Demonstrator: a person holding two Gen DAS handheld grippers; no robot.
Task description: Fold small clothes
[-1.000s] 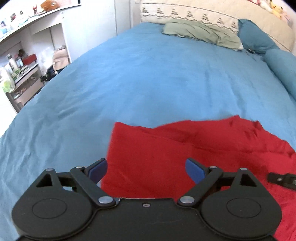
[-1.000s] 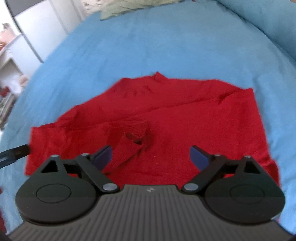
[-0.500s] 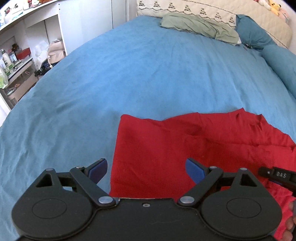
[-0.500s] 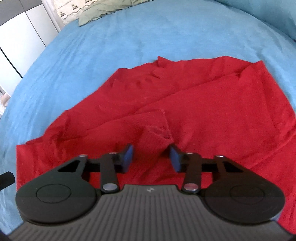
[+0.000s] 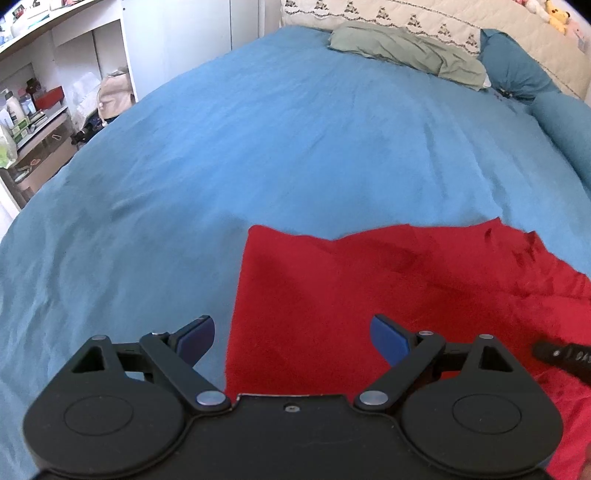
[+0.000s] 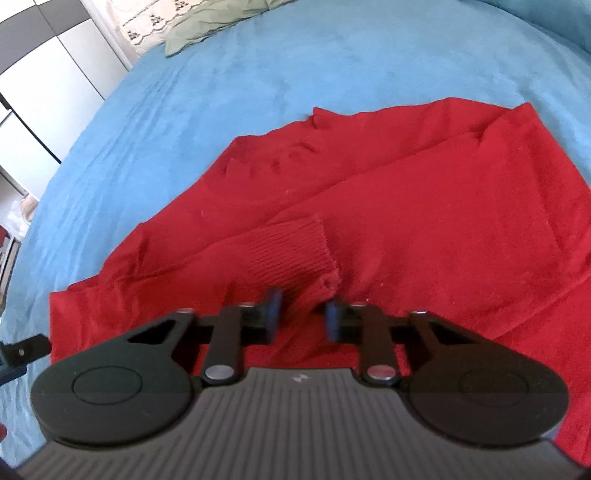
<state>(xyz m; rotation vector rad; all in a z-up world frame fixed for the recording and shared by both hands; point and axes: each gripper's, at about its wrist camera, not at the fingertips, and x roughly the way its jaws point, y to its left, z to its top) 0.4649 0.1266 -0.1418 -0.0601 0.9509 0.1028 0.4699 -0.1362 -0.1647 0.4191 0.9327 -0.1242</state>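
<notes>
Blue bedding point(image 5: 295, 155) fills most of what we see, a wide sheet running up to a green pillow point(image 5: 406, 51) and a lace-trimmed headboard cover point(image 5: 424, 22), with white shelving point(image 5: 55, 74) off to the left. On this bed lies the red sweater point(image 6: 424, 192), spread nearly flat with its body toward us and one sleeve folded across the front, so that the ribbed cuff point(image 6: 295, 251) rests on the chest panel; in the left wrist view we see its straight left edge point(image 5: 240, 295) and square corner lying on the sheet. What has changed within the last second is on the right: the right gripper point(image 6: 301, 317), wide open a second ago, has drawn its jaws inward and moved forward, so the cuff's frayed end now sits between the blue pads point(image 6: 275, 314). We judge they are nipping the cuff or very nearly so; a narrow gap remains and the frame is blurred, so we cannot tell whether the grip is firm. This suggests the sleeve is about to be lifted and laid straighter, an early step with the main folds not yet made. The left gripper point(image 5: 291, 339) has stayed wide apart and holds nothing, hovering above the sweater's left edge, one pad over the sheet and the other over red cloth, while the view has shifted slightly leftward. We think it is placed to take that edge once the sleeve is settled.
</notes>
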